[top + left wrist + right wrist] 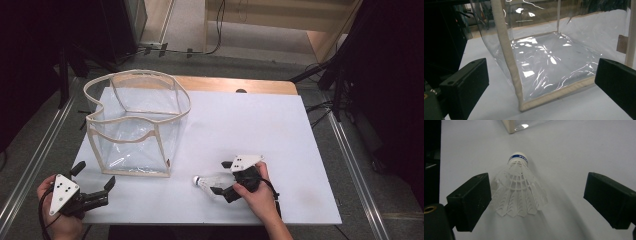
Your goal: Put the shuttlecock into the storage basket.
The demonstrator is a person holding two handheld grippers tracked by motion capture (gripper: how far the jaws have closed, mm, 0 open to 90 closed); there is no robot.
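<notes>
- Step in hand, as judged: approach to pick up the shuttlecock point(206, 181); right gripper point(222, 176) sits around it w/ jaws spread wide, not yet closed on it.
- Shuttlecock lies on its side at near-centre of the table, cork end w/ blue band pointing left toward the bag, skirt toward the right hand point(254, 191).
- In right gripper view the shuttlecock point(517, 187) lies betw. the two jaws, skirt edge just beside the one jaw, well apart from the other; touching or not, can't tell.
- Next move likely calls for: centre the jaws on the skirt or cork, close gently (feather skirt looks thin, prob. crushes easily), then lift and carry left/far to the clear bag point(135, 125).
- Bag is a see-through plastic cube w/ beige trim, standing upright at far-left of the table, top open; looks empty inside.
- Left gripper point(95, 181) at near-left corner, jaws wide apart, holding nothing; in left gripper view it faces the bag's near corner seam point(507, 57), close but apart.
- Left gripper may be meant to steady the bag; a guess only.
- Surface: white table point(280, 135), wood strip along far edge.
- Room: grey floor, metal rails either side, cables and dark stands at far side, dim surroundings.
</notes>
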